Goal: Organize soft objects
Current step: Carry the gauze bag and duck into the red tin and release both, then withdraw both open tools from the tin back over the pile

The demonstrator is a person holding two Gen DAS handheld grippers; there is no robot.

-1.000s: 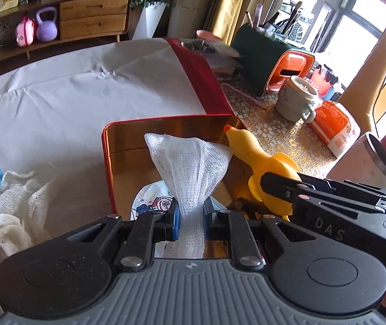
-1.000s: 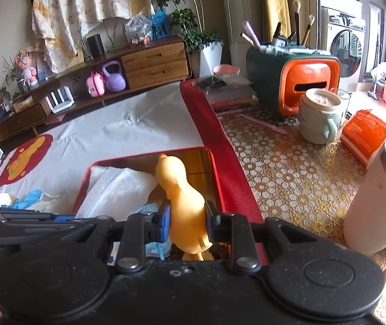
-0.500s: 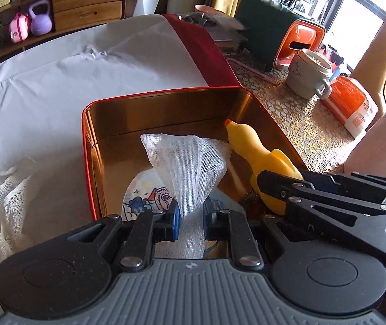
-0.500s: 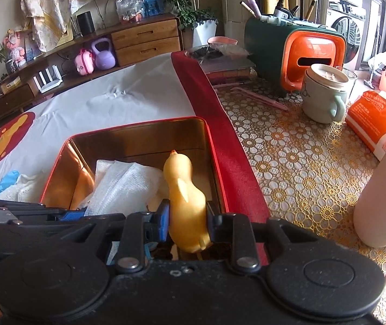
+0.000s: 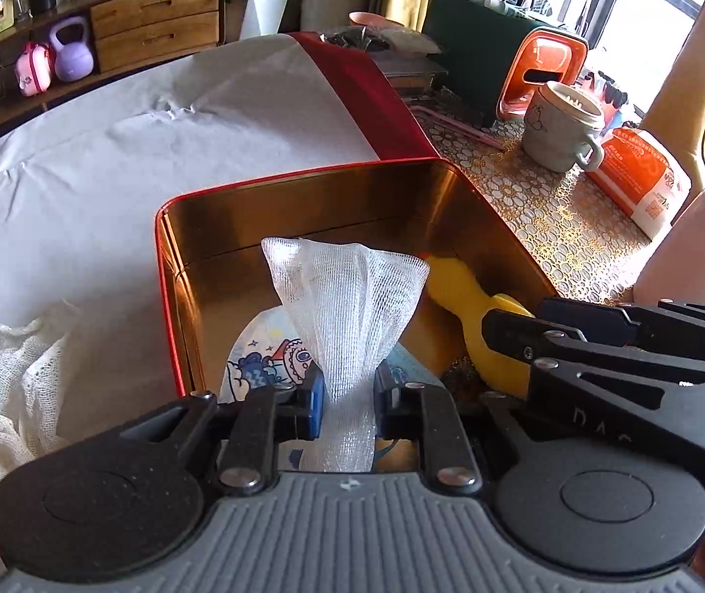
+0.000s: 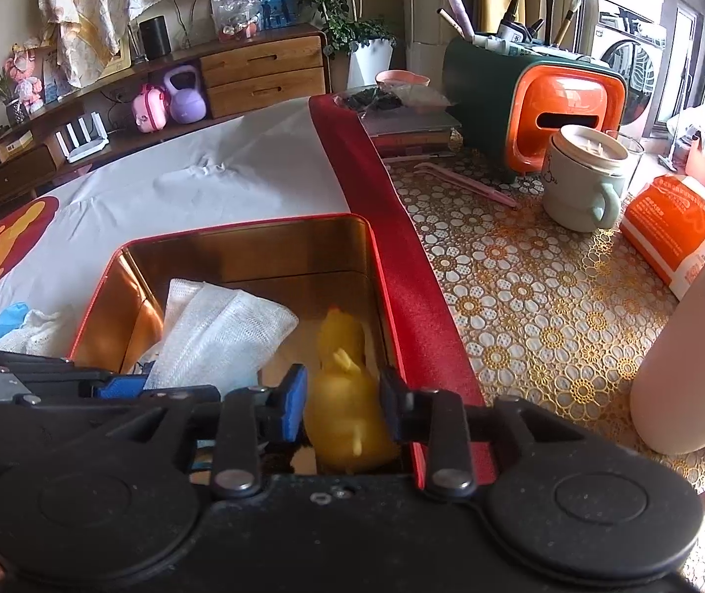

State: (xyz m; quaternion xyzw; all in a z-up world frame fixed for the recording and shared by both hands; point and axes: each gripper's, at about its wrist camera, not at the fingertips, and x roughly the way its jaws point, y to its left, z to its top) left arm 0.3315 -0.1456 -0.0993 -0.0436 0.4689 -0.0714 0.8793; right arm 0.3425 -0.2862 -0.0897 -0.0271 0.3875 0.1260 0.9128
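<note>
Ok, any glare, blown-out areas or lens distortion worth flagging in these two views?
Left wrist: windows blown out at upper right, sun glints on the tin's gold inner wall. Right wrist: dark vignetted corners, fisheye bends the sideboard; the yellow duck sits in shade yet stays sharp.

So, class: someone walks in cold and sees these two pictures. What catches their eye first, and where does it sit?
The red-rimmed tin with its shiny gold inside, open at the middle of the table, draws the eye first. Over it the left tool pinches a white mesh cloth, and at the tin's right wall the right tool grips a yellow rubber duck. Behind, to the right, stands an orange-fronted green organiser.
</note>
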